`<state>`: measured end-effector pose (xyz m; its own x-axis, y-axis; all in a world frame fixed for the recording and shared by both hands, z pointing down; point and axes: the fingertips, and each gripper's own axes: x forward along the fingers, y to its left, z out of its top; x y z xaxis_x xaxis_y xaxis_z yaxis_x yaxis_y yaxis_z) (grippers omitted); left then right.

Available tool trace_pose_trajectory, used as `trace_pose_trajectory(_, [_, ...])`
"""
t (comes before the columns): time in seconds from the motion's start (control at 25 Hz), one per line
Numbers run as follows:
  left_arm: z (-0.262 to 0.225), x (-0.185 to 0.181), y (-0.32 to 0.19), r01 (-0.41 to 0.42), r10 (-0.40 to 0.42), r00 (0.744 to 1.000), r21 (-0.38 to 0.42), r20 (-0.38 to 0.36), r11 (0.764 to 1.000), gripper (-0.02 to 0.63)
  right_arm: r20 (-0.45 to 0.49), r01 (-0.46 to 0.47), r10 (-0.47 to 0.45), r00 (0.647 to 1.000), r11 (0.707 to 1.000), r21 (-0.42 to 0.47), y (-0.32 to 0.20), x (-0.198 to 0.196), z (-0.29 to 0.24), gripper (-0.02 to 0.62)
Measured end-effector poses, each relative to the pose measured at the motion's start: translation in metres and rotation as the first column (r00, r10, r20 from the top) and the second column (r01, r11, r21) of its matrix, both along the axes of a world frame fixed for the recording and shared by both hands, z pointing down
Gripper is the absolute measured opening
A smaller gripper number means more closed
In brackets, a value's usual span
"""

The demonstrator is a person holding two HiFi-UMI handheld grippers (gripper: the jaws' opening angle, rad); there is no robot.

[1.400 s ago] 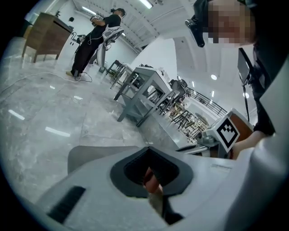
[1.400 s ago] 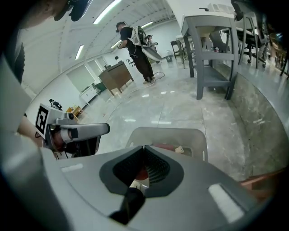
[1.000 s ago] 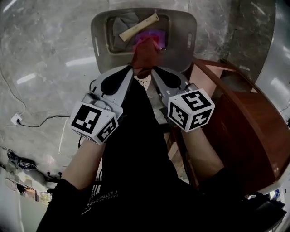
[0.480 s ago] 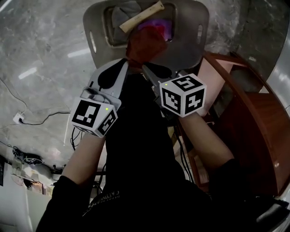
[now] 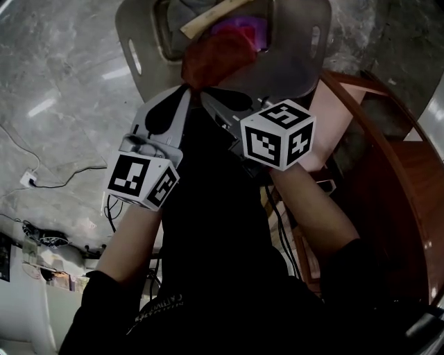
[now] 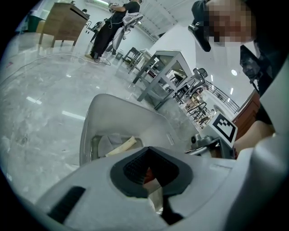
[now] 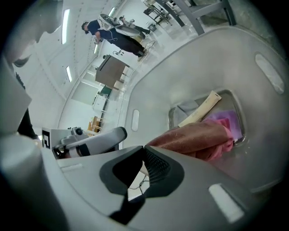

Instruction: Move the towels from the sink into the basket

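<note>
The left gripper [image 5: 187,90] is clamped on the red towel [image 5: 218,59], which stretches toward 12 o'clock with its far end at the sink [image 5: 128,48]. The right gripper [image 5: 206,98], just beside, pinches the same end. This looks like the lifting step; next, probably raise the towel clear and carry it to the basket.

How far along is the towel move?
Done: nothing visibly; no basket in view. In hand: red towel pinched by left claw and right claw, above the sink. Left: grey towel, cream rolled towel and pink towel in it.
</note>
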<state>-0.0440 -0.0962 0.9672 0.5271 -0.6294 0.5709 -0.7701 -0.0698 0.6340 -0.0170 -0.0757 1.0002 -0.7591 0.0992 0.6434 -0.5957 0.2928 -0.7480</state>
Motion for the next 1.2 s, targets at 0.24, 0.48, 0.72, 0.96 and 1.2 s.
trace_pose_trajectory(0.24, [0.006, 0.003, 0.005, -0.005, 0.005, 1.0, -0.007, -0.007, 1.0, 0.003, 0.007, -0.026, 0.026, 1.0, 1.0, -0.017, -0.002, 0.001, 0.006, 0.018])
trace_pose_trajectory(0.48, [0.002, 0.007, 0.006, -0.007, 0.007, 1.0, -0.013, -0.008, 1.0, 0.003, -0.015, -0.025, 0.025, 1.0, 1.0, 0.009, -0.005, 0.003, 0.006, 0.018])
trace_pose_trajectory(0.72, [-0.032, 0.006, 0.012, 0.034, -0.034, 0.999, -0.017, -0.002, 0.999, 0.003, -0.055, -0.061, 0.063, 0.996, 0.997, 0.038, -0.008, 0.004, -0.022, 0.06])
trace_pose_trajectory(0.96, [-0.105, -0.002, 0.01, 0.068, -0.068, 0.998, 0.038, -0.003, 0.997, 0.003, -0.046, -0.105, 0.108, 0.993, 0.992, 0.064, -0.009, -0.001, -0.091, 0.003])
trace_pose_trajectory(1.2, [-0.195, 0.0, 0.015, 0.046, -0.043, 0.999, 0.105, -0.027, 0.993, 0.003, -0.013, -0.189, 0.19, 0.982, 0.98, 0.067, 0.004, -0.006, -0.182, 0.003])
